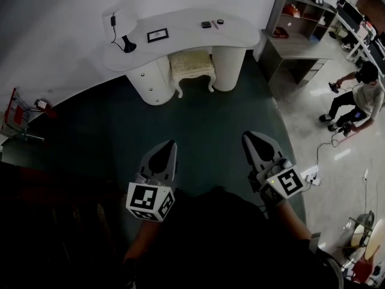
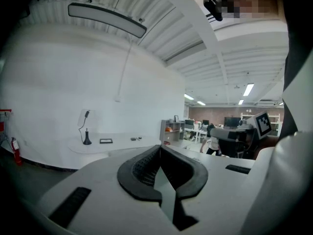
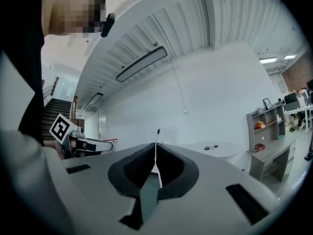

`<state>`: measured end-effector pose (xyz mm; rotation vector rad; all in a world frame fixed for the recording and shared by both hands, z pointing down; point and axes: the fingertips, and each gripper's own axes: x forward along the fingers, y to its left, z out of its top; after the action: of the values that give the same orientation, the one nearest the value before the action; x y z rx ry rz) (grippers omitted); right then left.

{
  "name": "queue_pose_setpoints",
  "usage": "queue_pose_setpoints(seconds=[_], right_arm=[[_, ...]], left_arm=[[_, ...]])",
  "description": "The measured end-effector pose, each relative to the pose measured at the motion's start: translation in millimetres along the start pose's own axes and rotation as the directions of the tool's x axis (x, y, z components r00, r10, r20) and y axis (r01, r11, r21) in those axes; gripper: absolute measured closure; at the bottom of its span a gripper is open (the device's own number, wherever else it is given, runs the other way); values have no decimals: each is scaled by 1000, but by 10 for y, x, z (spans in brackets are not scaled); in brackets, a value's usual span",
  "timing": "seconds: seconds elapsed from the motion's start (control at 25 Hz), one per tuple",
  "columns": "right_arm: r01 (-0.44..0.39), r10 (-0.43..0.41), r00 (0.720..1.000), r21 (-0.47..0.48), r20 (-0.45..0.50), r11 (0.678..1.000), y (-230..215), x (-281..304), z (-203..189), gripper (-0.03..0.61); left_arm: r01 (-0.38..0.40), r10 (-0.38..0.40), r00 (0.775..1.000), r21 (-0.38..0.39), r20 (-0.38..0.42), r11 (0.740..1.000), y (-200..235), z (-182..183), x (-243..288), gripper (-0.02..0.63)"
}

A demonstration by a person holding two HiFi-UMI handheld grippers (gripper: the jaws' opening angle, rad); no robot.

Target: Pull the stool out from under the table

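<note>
Stool (image 1: pixel 192 67) sits tucked under the white table (image 1: pixel 180 32), toward 12 o'clock from the 2 grippers and well apart from them. Left gripper (image 1: pixel 163 152) and right gripper (image 1: pixel 257 142) are fully closed on nothing and held near the body, likely because the approach has not begun.

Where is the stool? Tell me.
In the head view, the stool sits at top centre, partly tucked under the table, between its drawer pedestal and ribbed pedestal.

Stool (image 1: pixel 192 64) under table (image 1: pixel 183 38), shelf (image 1: pixel 299 18) rightward
</note>
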<state>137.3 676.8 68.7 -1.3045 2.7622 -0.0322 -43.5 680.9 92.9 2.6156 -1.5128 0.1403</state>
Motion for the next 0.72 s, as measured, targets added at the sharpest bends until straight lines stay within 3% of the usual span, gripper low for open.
queue_pose_setpoints(seconds=[0.4, 0.72], right_arm=[[-45, 45, 999, 31, -17, 999, -243, -252, -73, 560], [-44, 47, 998, 59, -44, 997, -301, -84, -201, 560]], left_arm=[[-37, 37, 999, 10, -13, 999, -357, 11, 153, 600], [-29, 29, 999, -16, -32, 999, -187, -54, 368, 600]])
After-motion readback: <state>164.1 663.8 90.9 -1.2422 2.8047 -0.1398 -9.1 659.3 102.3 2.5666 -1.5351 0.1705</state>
